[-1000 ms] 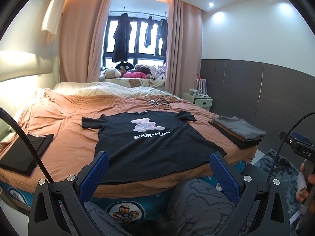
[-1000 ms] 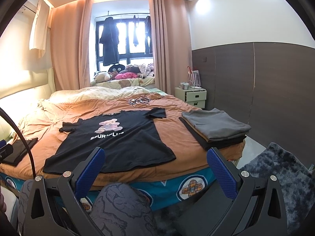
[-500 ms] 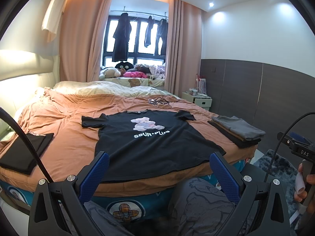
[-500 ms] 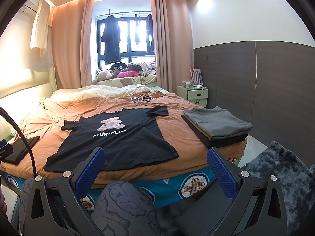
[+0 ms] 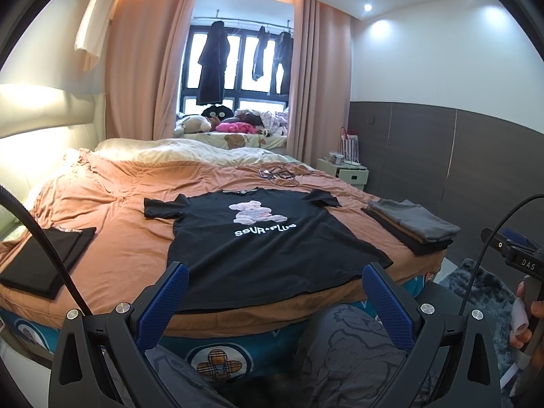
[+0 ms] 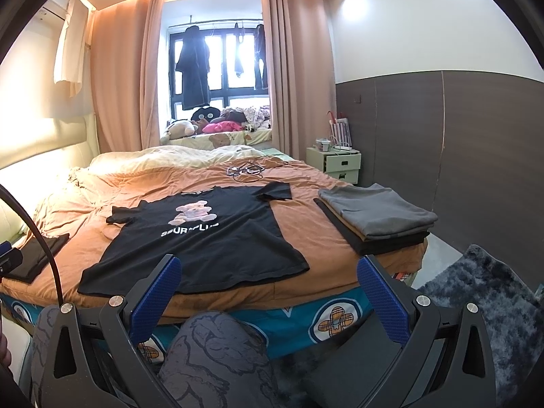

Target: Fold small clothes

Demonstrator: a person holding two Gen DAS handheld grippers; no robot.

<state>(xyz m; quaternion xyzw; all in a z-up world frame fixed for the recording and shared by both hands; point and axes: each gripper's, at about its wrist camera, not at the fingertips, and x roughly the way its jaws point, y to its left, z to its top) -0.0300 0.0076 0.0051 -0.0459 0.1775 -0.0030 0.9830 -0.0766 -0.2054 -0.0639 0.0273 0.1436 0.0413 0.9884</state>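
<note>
A black T-shirt (image 5: pixel 265 241) (image 6: pixel 210 241) with a pink bear print and white lettering lies flat, face up, on the orange bedsheet (image 5: pixel 115 255) (image 6: pixel 306 234), its hem toward me near the bed's front edge. My left gripper (image 5: pixel 274 292) hangs open in front of the bed, short of the hem, with nothing between its blue pads. My right gripper (image 6: pixel 268 289) is likewise open and empty, held off the bed's near edge to the right of the shirt. Both hover above a person's patterned grey trouser knees (image 6: pixel 217 350).
A stack of folded grey, tan and black clothes (image 5: pixel 411 227) (image 6: pixel 377 217) sits at the bed's right edge. A folded black garment (image 5: pixel 44 258) (image 6: pixel 34 255) lies at the left. Cables (image 6: pixel 246 170) rest farther back. A nightstand (image 6: pixel 341 165) and dark rug (image 6: pixel 486 299) stand on the right.
Both grippers have drifted slightly; the view of the bed has shifted a little. The T-shirt and the stacks have not moved, and both grippers have stayed open.
</note>
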